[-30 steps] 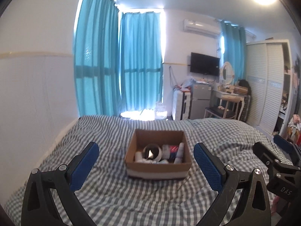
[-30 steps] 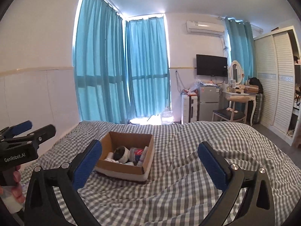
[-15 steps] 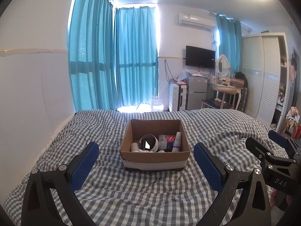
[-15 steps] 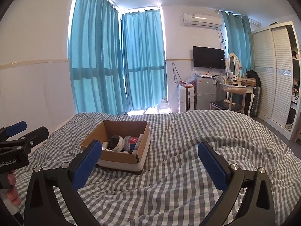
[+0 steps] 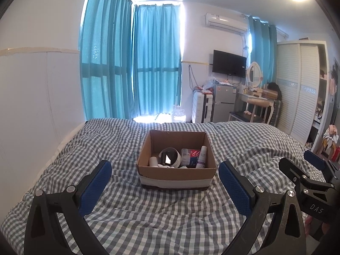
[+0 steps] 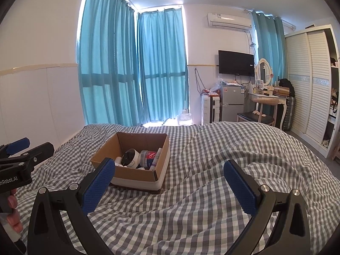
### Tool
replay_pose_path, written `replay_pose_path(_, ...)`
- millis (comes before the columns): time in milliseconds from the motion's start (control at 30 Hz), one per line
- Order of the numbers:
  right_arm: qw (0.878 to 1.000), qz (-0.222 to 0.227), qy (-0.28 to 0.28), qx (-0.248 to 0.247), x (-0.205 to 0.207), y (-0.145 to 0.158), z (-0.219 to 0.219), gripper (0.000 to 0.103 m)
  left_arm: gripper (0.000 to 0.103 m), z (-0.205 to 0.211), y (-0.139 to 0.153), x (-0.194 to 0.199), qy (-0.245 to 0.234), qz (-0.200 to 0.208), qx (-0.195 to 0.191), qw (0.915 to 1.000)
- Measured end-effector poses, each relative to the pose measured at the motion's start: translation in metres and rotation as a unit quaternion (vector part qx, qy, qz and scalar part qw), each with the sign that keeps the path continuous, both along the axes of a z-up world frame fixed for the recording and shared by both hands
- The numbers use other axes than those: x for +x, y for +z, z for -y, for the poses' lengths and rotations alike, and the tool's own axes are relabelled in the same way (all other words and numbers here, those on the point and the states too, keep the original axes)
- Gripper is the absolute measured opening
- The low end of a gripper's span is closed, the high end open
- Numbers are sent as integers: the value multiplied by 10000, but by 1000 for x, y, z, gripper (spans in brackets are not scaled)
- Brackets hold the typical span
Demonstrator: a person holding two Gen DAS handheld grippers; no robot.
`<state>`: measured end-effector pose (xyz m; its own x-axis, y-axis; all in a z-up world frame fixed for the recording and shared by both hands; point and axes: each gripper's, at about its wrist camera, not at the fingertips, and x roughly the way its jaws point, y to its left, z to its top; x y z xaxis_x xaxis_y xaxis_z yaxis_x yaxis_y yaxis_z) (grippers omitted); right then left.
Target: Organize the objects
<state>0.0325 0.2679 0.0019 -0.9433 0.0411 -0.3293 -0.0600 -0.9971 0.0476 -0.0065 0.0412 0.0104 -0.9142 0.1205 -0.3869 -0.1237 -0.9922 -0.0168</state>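
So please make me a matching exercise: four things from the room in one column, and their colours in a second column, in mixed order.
Things:
1. curtains
2. TV
3. box
4. bedcover

Colours:
a. brown
b. grey and white checks
c. teal
d. black

Pairs: 1-c, 2-d, 3-a, 4-b

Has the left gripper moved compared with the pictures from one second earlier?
Yes. The left gripper has tilted downward: in its view the cardboard box and television sit higher than before.
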Motion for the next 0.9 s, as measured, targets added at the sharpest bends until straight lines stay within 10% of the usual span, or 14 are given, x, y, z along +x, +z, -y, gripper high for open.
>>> replay_pose_path(900, 9999, 133, 65, 20, -3, -7, 8, 102, 103, 3, -1, 2, 81, 5, -75, 9999)
